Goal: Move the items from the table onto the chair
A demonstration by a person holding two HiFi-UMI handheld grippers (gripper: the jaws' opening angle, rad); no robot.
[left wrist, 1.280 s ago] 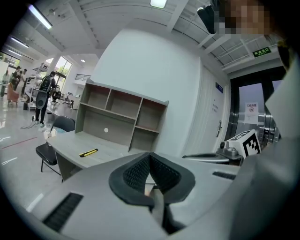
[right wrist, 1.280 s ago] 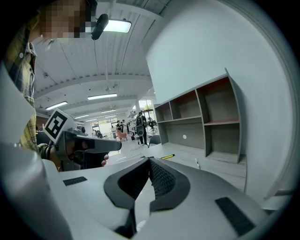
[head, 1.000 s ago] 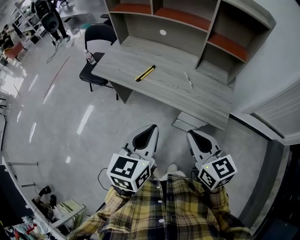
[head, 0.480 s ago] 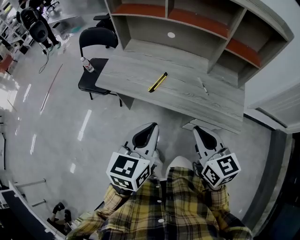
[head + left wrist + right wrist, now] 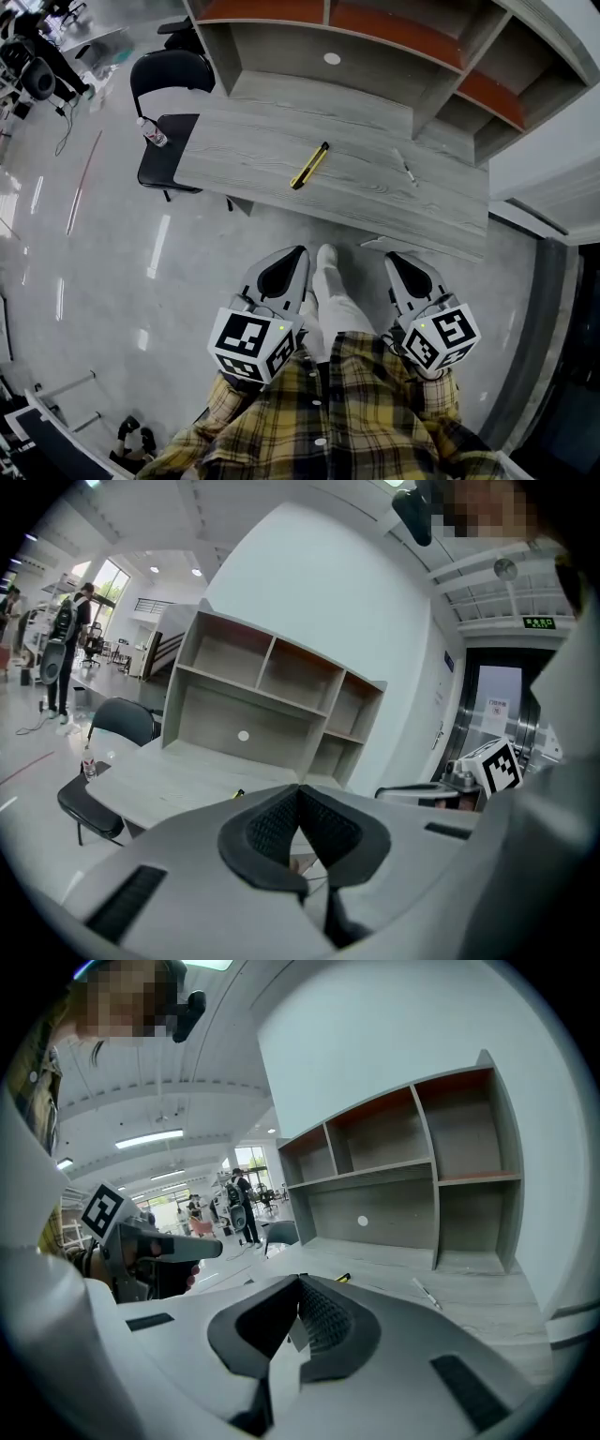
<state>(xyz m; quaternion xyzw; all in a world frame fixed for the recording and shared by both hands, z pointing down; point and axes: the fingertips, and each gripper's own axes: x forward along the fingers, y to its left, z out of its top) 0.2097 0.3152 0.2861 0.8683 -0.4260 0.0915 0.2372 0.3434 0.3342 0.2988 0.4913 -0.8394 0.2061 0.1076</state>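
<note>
Left tool (image 5: 298, 253): jaws pressed together, ribbed pads meeting at the tips, nothing between them. Right tool (image 5: 395, 259): jaws likewise pressed together and empty. Both tools are held side by side in front of the person's plaid shirt (image 5: 328, 417), pointing toward the surface (image 5: 253, 150) and well short of its near edge. One trouser leg and pale shoe (image 5: 326, 258) extend forward between them.

Items on the surface:
- Utility knife (image 5: 310, 165) (yellow body with black trim): lies flat near the middle of the surface, angled diagonally, ahead of the left tool.
- Pen (image 5: 404, 167): a thin, pale item lying flat to the right of the knife, well apart from it, ahead of the right tool.

Neither item is touched by a tool.

Destination: the chair (image 5: 169, 159), black seat and backrest, stands at the left end of the surface, its seat partly tucked beside that edge. A water bottle (image 5: 152, 133) with a red label lies on the far left part of the seat.

An open shelf unit (image 5: 375, 42) with orange-backed compartments stands along the rear of the surface. The floor (image 5: 122, 272) is grey and glossy. People stand in the far left background.
</note>
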